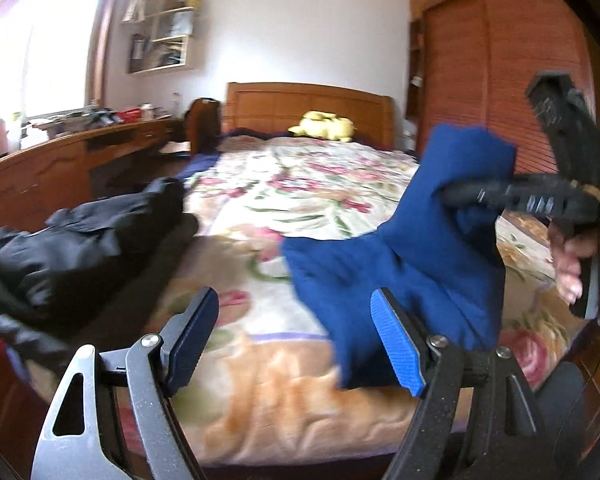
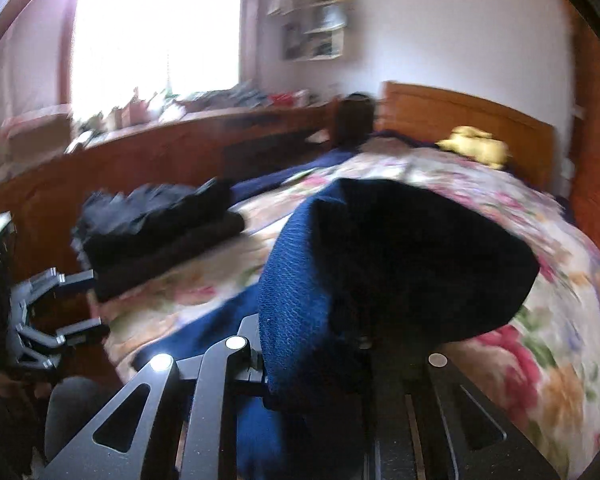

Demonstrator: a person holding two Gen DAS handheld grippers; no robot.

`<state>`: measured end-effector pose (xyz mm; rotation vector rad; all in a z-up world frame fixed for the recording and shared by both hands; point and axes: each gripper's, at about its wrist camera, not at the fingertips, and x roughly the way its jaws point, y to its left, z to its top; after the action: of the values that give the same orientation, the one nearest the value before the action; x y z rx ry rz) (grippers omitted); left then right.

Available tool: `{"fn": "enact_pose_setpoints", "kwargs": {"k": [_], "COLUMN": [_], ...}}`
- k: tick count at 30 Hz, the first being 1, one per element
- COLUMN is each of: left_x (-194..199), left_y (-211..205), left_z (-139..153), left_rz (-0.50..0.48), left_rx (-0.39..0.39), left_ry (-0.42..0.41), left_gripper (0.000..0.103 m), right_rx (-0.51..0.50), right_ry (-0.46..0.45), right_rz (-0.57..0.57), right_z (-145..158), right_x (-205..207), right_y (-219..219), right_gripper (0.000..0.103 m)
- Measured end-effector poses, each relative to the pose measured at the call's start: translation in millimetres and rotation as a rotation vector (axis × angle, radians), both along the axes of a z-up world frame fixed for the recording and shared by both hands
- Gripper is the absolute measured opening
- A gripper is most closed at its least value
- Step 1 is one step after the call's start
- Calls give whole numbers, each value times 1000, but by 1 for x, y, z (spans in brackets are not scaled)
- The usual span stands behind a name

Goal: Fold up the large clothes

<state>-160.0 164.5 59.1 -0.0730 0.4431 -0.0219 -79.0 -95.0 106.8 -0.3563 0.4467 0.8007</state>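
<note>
Centre frame: right tool (image 2: 340, 364) clamped on bunched blue garment (image 2: 296, 312), over floral bed (image 2: 540, 320). Left: black clothes pile (image 2: 156, 220). Far left edge: left tool (image 2: 80, 304), spread wide.

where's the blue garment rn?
The blue garment is clamped in the right gripper, lifted over the near right part of the floral bedspread. It hangs just past the open left gripper, with the black clothes away on the bed's left side.
</note>
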Motion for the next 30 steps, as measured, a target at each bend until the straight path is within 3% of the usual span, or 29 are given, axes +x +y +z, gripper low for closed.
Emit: {"fn": "enact_pose_setpoints", "kwargs": {"k": [4,7,9,12,16,19,26,27,30], "left_x": [-8,-11,-9,-4,11,30,86,92,106], "left_y": [22,28,30,25,11,-2,-32,-34,-37], "left_z": [-4,-10,-11,-12,-5,1,10,9,-6], "left_rz": [55,70,68,50,-3,-45,-127,-135,-185], "left_rx": [-14,-16,-19,-23,-29,-31,-8,0,-18], "left_ry": [3,7,8,5,-8,-8,24,36,113], "left_gripper": [80,80,80,80,80,80,80,78,61], "right_rx": [-112,-117,-65,23,55,44,14,20,28], "right_ry": [114,151,157,147,63,88,130,137,145], "right_rz": [68,122,133,130,18,-61,-120,-128,-146], "right_z": [-32,-40,-31,-15,-5,-18,-54,-54,-50], "right_x": [12,22,25,28,37,52,77,83,94], "right_y": [56,69,63,31,-8,-29,-31,-33,-47], "right_gripper": [29,52,73,75,75,75,75,75,75]}}
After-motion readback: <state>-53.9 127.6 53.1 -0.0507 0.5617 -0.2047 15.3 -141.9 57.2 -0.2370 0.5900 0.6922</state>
